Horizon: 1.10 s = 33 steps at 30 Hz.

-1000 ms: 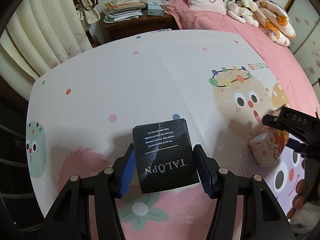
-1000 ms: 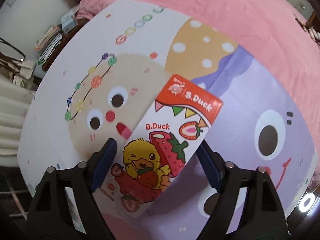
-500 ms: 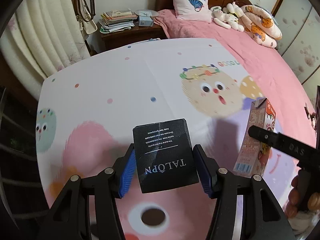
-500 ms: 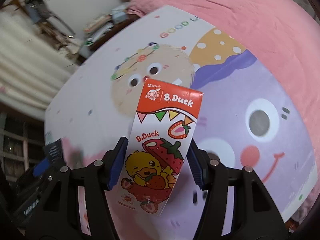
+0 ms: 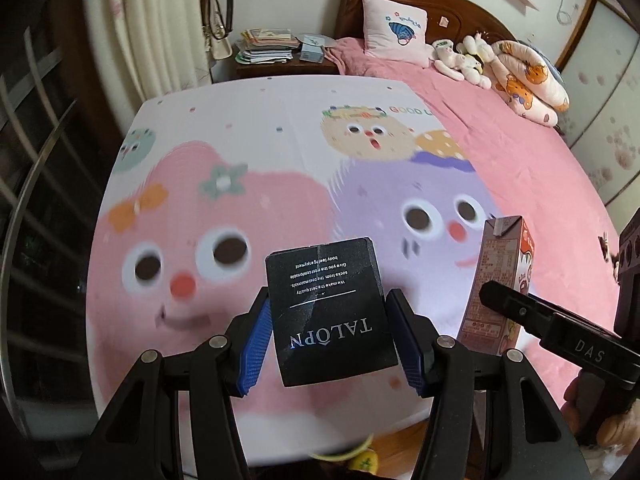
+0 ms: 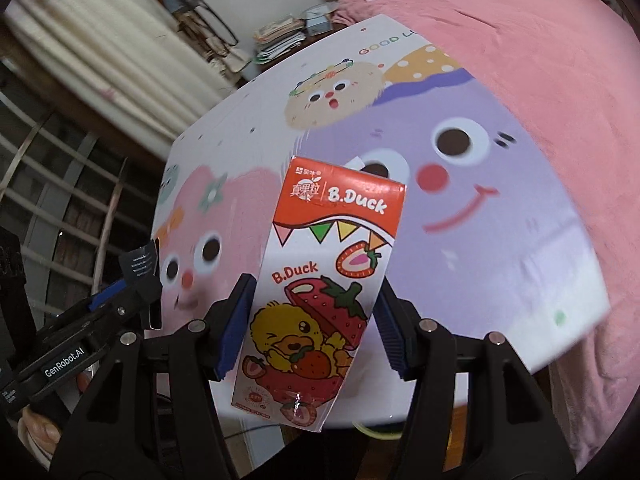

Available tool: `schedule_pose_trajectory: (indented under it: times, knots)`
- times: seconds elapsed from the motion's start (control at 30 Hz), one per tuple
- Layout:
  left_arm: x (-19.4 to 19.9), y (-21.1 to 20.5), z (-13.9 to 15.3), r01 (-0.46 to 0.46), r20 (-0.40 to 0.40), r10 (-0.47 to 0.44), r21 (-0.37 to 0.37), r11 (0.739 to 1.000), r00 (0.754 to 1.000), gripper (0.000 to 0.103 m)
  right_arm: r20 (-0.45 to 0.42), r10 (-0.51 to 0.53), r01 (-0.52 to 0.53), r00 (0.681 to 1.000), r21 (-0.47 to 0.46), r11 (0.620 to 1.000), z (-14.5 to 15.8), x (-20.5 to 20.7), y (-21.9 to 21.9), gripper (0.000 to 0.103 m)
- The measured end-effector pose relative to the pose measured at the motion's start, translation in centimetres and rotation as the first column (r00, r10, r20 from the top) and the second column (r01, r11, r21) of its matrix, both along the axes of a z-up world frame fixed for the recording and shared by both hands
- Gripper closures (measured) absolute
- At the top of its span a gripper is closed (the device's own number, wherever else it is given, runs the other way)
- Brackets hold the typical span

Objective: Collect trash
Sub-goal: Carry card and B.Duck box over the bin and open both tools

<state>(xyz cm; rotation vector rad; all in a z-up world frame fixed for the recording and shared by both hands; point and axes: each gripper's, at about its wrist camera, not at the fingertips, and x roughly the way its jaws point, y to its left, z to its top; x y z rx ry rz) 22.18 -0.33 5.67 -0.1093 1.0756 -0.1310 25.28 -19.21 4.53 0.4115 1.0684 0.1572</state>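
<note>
Trash is hanging in both grippers above a cartoon play mat (image 5: 224, 128) printed "GOOD LU…" (the rest is cut off). The right gripper (image 6: 314, 332) is clamping a strawberry "B.Duck" drink carton (image 6: 324, 280), its pads pressing the sides. The left gripper (image 5: 328, 340) is squeezing a black "TALÖPN" sock box (image 5: 328, 308).
</note>
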Motion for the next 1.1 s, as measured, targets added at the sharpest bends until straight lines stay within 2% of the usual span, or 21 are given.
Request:
schedule_pose_trajectory:
  times: [0.2,0.3,0.43,0.6,0.73,0.87,1.1]
  knots:
    - [-9.4,-3.1,-0.1,-0.034,-0.012,0.034,-0.009,0.999,0.999,0.046,0.026,0.137,-0.136,0.99,-0.048,0.99,1.0,-7.7,-1.4,0.048]
    - [-12.8,-4.2,-0.6,-0.036,-0.034,0.036,0.002,0.999,0.999,0.046,0.019,0.191,-0.19,0.981,-0.069,0.979,0.7,-11.1,-1.4,0.048]
    - [-16.6,-5.1,-1.2,-0.02,-0.067,0.022,0.023,1.0,0.998,0.046,0.014,0.239,-0.237,0.971,-0.084,0.968,-0.5,-14.8,-1.1,0.048]
    - [-19.7,-5.3,-3.1,0.001,-0.117,0.003,0.041,0.999,0.993,0.046,-0.027,0.266,-0.267,0.964,-0.096,0.959,-3.2,-17.1,-0.3,0.048]
    - [-20.9,-4.7,-5.6,0.01,-0.176,-0.003,0.036,0.999,0.984,0.046,-0.1,0.261,-0.27,0.96,-0.091,0.959,-6.7,-19.0,0.0,0.048]
    - [-21.9,-3.9,-9.3,0.019,-0.243,-0.013,0.022,1.0,0.97,0.046,-0.169,0.244,-0.262,0.955,-0.093,0.961,-10.9,-20.1,0.6,0.048]
    - [-23.2,-3.1,-18.8,0.042,-0.355,-0.042,-0.008,0.999,0.934,0.046,-0.279,0.164,-0.207,0.946,-0.133,0.969,-21.6,-21.8,0.9,0.048]
